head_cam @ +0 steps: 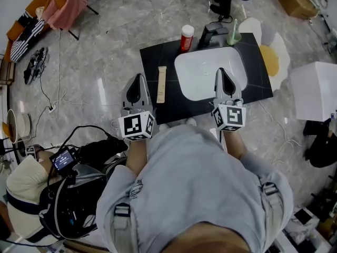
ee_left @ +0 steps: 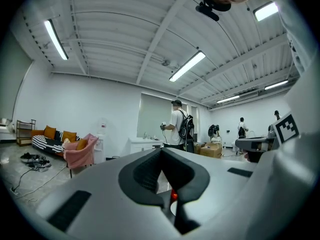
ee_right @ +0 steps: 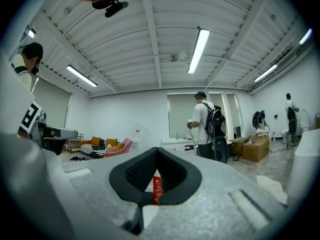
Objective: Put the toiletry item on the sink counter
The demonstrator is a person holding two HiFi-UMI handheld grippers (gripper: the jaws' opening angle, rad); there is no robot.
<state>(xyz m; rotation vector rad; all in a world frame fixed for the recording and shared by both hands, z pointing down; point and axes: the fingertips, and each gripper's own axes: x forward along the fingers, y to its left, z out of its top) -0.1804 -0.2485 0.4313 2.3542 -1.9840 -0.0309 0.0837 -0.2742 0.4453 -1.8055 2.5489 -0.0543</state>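
Left gripper (head_cam: pixel 138 77) and right gripper (head_cam: pixel 221 70) are clenched, empty. Their own views glimpse the far red bottle (head_cam: pixel 187 38) — only the head view shows the sink counter (head_cam: pixel 158 54).

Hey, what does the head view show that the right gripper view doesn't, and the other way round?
Only the head view: the pale flat item lying on the black counter left of the white basin, and the black faucet.
Only the right gripper view: the ceiling strip lights and the backpack on a standing person.
Both: the red bottle, which the right gripper view glimpses through the hollow of the shut right gripper.
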